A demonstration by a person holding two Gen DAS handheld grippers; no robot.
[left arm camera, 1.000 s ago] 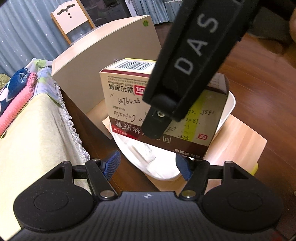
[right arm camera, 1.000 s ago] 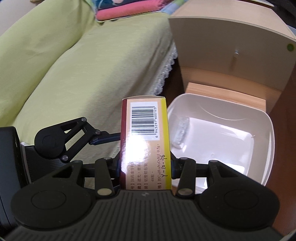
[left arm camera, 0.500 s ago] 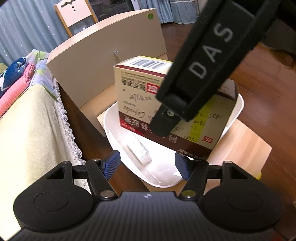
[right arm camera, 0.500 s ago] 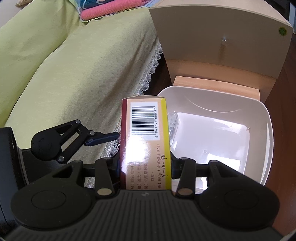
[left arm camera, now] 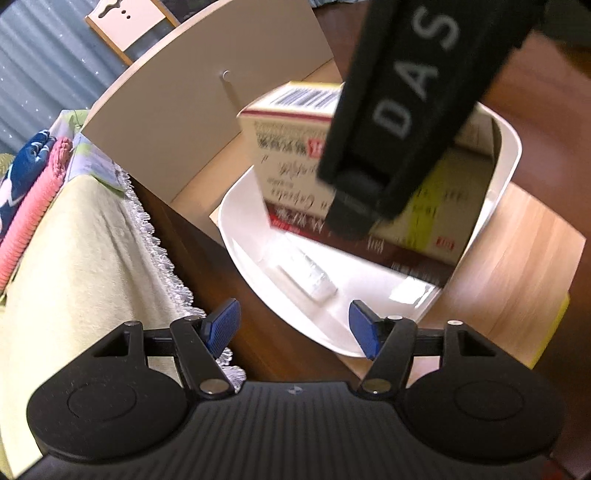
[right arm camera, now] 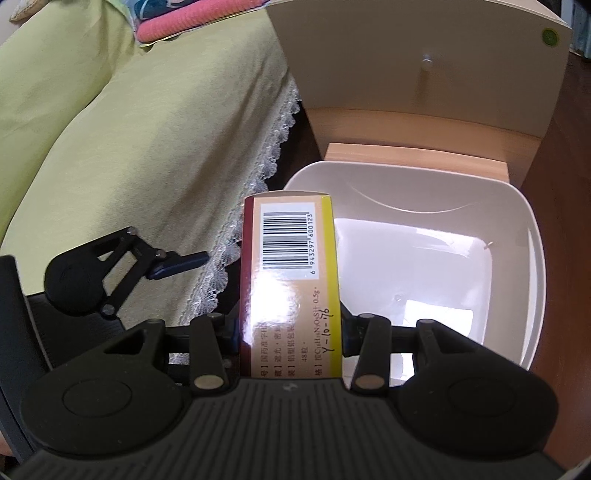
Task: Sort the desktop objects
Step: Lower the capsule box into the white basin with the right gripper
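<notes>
- The right gripper [right arm camera: 291,334] is clenched on a medicine box [right arm camera: 290,280], its two fingers pressing the box's flat sides near the lower centre of the right wrist view; the barcoded end points away from the camera.
- In the left wrist view the same box [left arm camera: 295,162] hangs in the upper middle of the frame, its lower part inside the white basin [left arm camera: 506,173], with the right gripper's black body marked "DAS" crossing in front of it.
- The left gripper [left arm camera: 291,328] is released, its blue pads [left arm camera: 221,325] spread apart and holding nothing, low in the frame just in front of the basin's near rim.
- The basin is a rounded-square white plastic tub standing on a light wooden surface [left arm camera: 517,266].
- In the basin lies a small clear packet [left arm camera: 314,275], flat on the floor near the left wall, below the box.
- Behind the basin, in the upper part of both views, stands a beige cabinet panel [right arm camera: 406,74] with a small knob [right arm camera: 426,59].
- To the left lies a yellow-green bedspread [right arm camera: 147,129] with a lace edge, and folded pink fabric [right arm camera: 177,24] sits at the upper left.
</notes>
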